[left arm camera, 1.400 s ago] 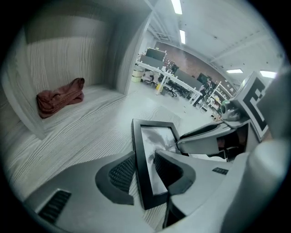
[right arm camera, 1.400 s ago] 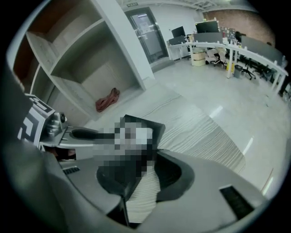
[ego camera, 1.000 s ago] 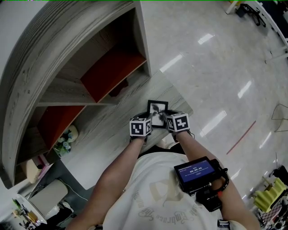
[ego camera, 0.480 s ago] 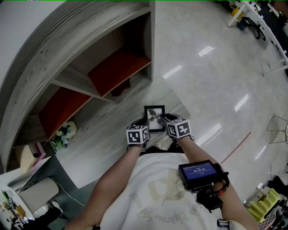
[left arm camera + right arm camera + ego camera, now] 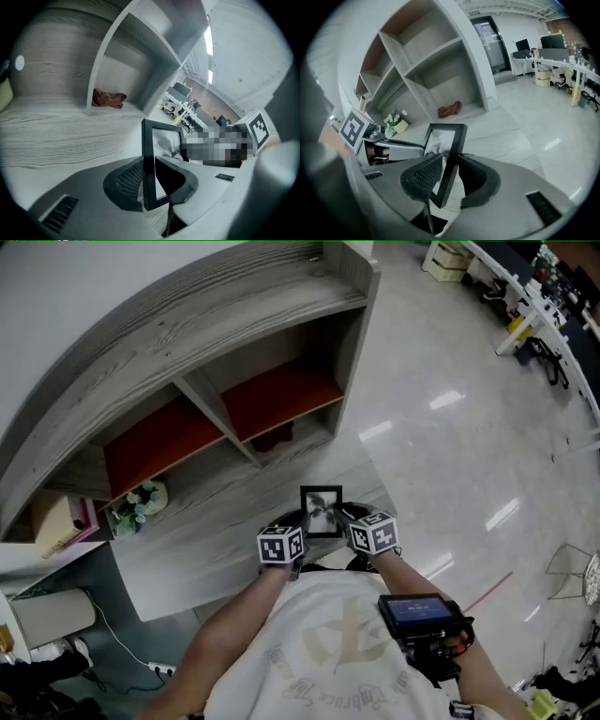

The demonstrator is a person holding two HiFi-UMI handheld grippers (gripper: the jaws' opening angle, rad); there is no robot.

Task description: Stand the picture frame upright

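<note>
A small black picture frame (image 5: 322,510) with a grey print stands on edge on the pale wooden top (image 5: 216,521), near its front edge. My left gripper (image 5: 302,523) is shut on its left side. In the left gripper view both pads press the frame's black edge (image 5: 149,154) between them, at the left gripper (image 5: 149,180). My right gripper (image 5: 342,516) holds the opposite side. In the right gripper view, the frame (image 5: 443,136) leans slightly between the ribbed pads of the right gripper (image 5: 449,176).
Behind the top rises a curved grey shelf unit (image 5: 187,324) with red-backed compartments. A reddish cloth (image 5: 275,439) lies in the right compartment. A small pot of flowers (image 5: 139,503) stands at the left. Glossy floor (image 5: 469,446) drops off to the right.
The head view has tipped up and now shows more of the shelf unit. Both grippers stay at the frame's sides, and the frame now stands squarer between them.
</note>
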